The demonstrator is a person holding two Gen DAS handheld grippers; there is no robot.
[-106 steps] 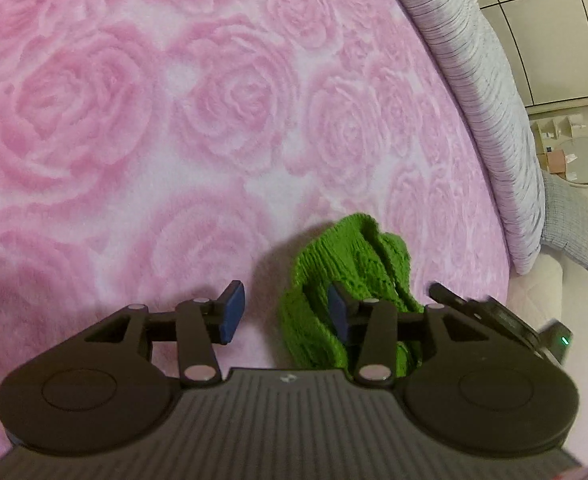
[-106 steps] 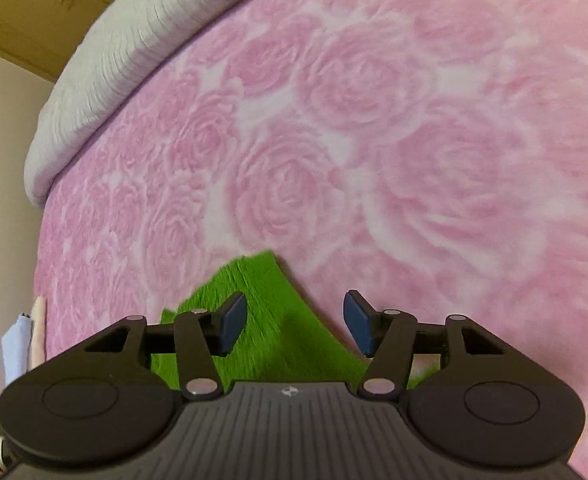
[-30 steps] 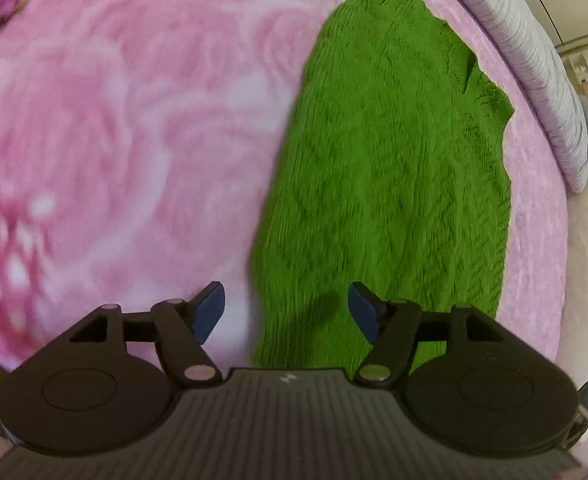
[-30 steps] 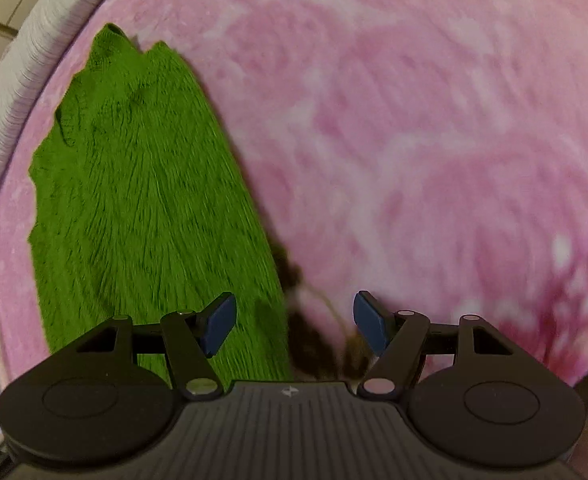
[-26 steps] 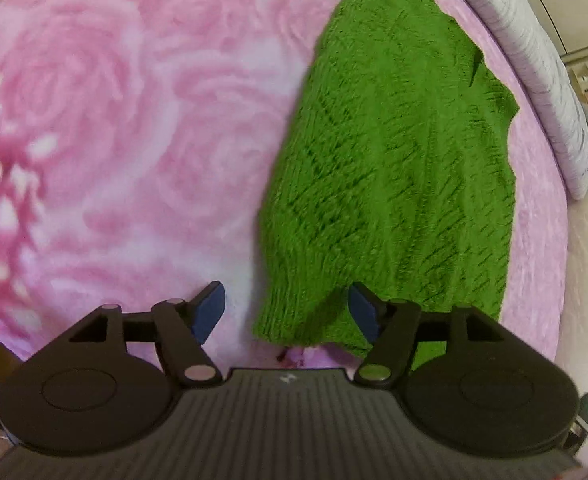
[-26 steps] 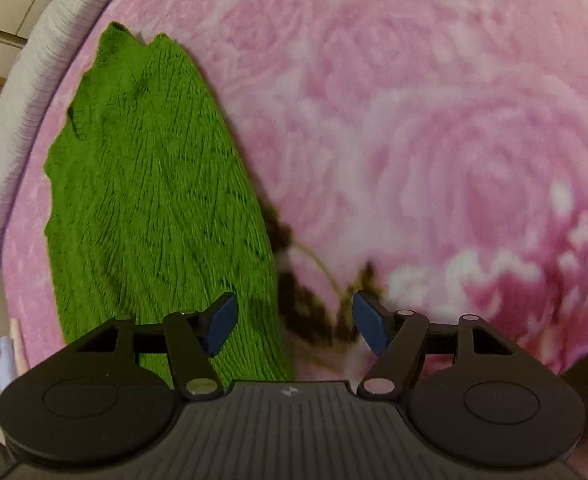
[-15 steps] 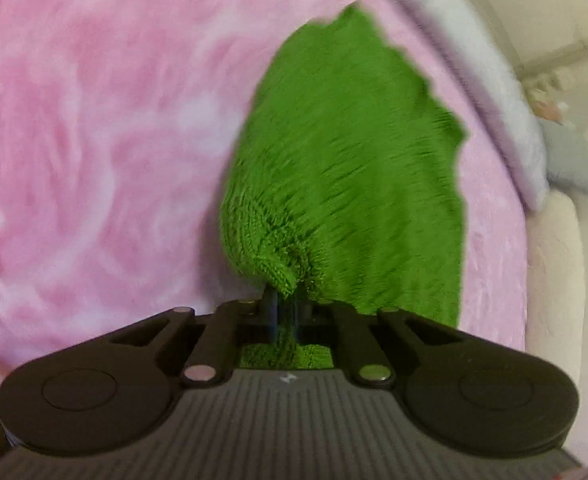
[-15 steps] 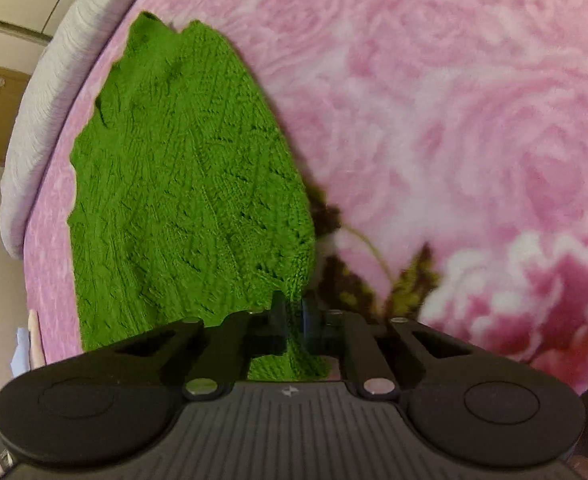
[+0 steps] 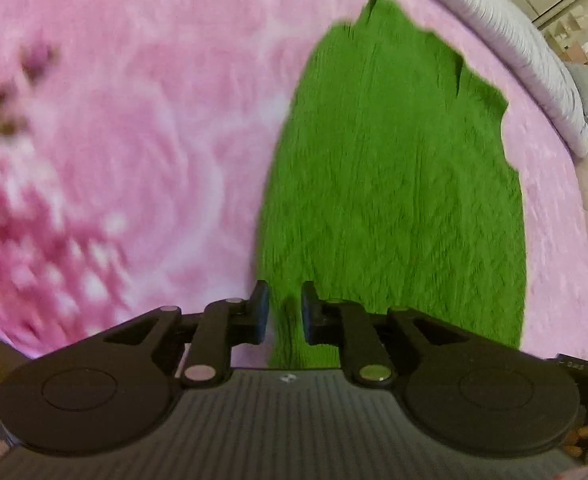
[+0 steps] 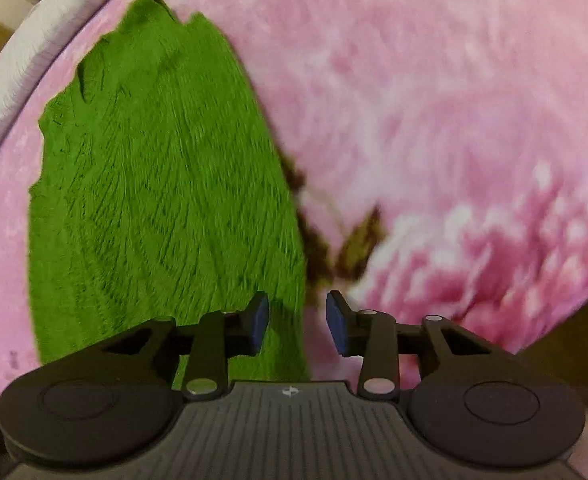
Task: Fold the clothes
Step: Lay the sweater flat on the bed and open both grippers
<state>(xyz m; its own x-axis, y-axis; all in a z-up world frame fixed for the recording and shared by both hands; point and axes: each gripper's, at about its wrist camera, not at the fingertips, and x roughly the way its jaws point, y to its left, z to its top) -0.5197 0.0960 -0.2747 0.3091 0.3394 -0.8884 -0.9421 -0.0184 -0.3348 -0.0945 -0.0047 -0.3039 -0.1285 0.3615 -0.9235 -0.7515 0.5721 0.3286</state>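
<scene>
A green knitted garment (image 9: pixel 394 180) lies spread flat on a pink rose-patterned blanket (image 9: pixel 133 140), its narrow end pointing away. My left gripper (image 9: pixel 282 316) hovers over the garment's near left corner, its blue-padded jaws a small gap apart, with cloth lying flat below and nothing pinched. In the right wrist view the same garment (image 10: pixel 165 184) fills the left half. My right gripper (image 10: pixel 297 322) is open above the garment's near right edge, one finger over green cloth and the other over the blanket (image 10: pixel 434 100). Both views are motion-blurred.
A grey ribbed bolster (image 9: pixel 514 48) runs along the far edge of the bed, also seen in the right wrist view as the bolster (image 10: pixel 33 56). The blanket drops off at the near corners. A dark leaf print (image 10: pixel 350 240) marks the blanket beside the garment.
Half a second ago both grippers were shut on the garment's near corners, lifting them. Now both have opened, the cloth has dropped flat, and the grippers have pulled back slightly.
</scene>
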